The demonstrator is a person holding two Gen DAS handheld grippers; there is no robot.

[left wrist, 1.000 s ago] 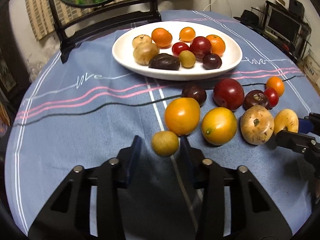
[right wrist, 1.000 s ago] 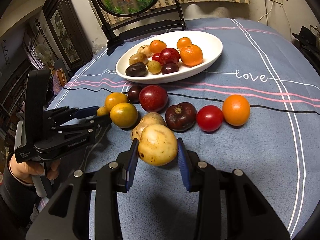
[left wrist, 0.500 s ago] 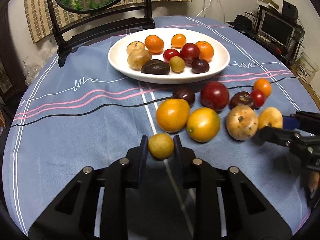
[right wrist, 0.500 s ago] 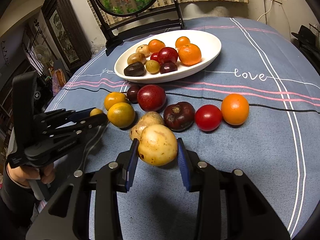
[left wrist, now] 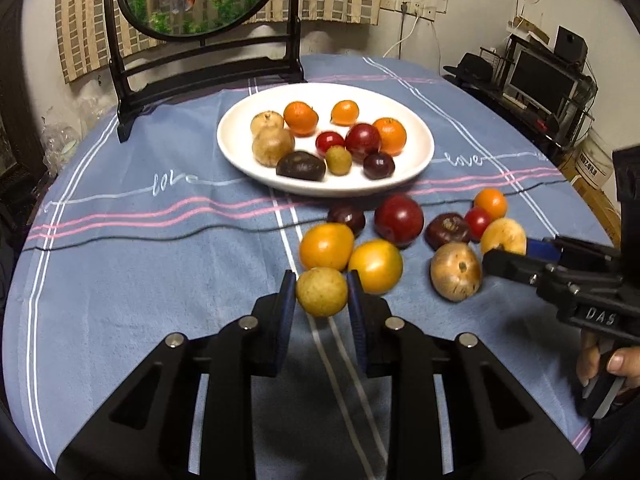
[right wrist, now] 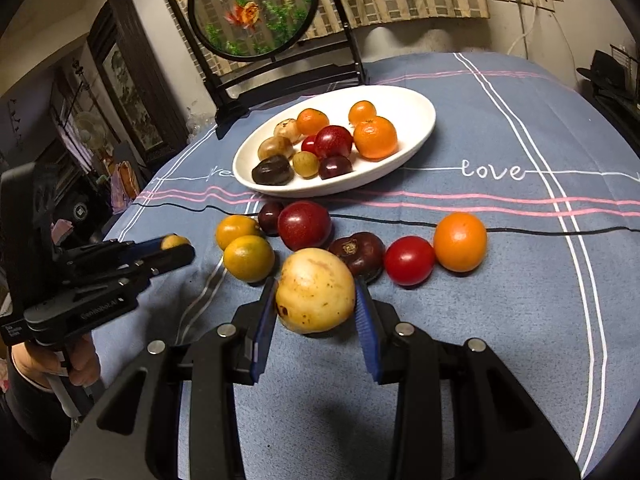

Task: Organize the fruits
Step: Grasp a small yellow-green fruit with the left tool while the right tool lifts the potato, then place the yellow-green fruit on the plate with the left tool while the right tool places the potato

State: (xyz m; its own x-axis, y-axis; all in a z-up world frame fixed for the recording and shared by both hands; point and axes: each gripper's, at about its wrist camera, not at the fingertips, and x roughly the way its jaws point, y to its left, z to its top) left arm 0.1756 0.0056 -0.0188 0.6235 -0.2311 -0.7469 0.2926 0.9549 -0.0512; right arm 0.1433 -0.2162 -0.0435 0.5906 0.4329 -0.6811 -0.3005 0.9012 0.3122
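Just in front of the white plate (left wrist: 424,160), on the bench (left wrist: 140,280), we hold two fruits at once. Our left gripper (left wrist: 321,294) is clenched on a small yellow-green fruit (left wrist: 321,292), raised a little above the cloth, and our right gripper (right wrist: 316,300) grasps a bigger pale yellow fruit (right wrist: 315,290). We think both are held so to carry them to the plate, where similar fruits already lie, while other fruits wait near its front rim.
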